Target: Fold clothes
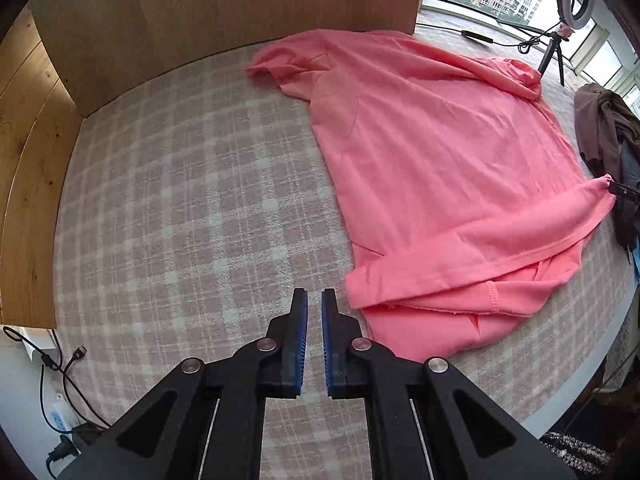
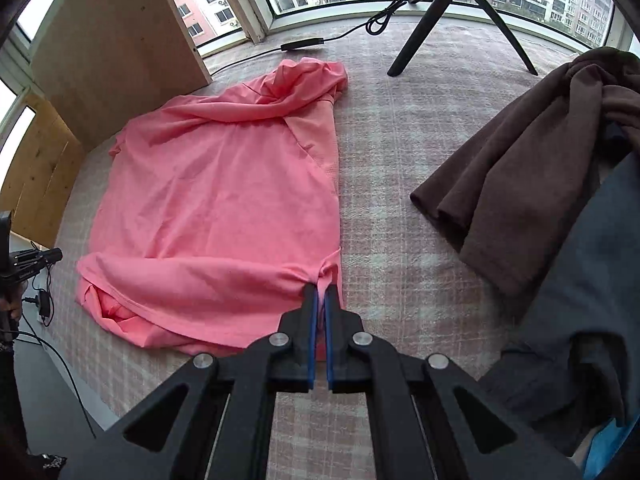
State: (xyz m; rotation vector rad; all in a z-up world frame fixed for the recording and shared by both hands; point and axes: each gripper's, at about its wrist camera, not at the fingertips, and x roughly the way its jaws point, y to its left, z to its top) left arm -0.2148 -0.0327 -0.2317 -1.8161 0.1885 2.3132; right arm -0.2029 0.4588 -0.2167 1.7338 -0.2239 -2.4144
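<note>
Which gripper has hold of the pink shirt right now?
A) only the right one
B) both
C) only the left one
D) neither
A: the right gripper pinches a bunch of the pink shirt between its blue pads, while the left gripper hangs beside the shirt over the checked cover with nothing in it.

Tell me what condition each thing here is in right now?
pink shirt: spread flat, bottom hem folded over.
right gripper: shut on the shirt's corner.
left gripper: nearly shut, holding nothing, over the checked cloth.
brown garment: crumpled, unfolded.
tripod: standing upright.
</note>
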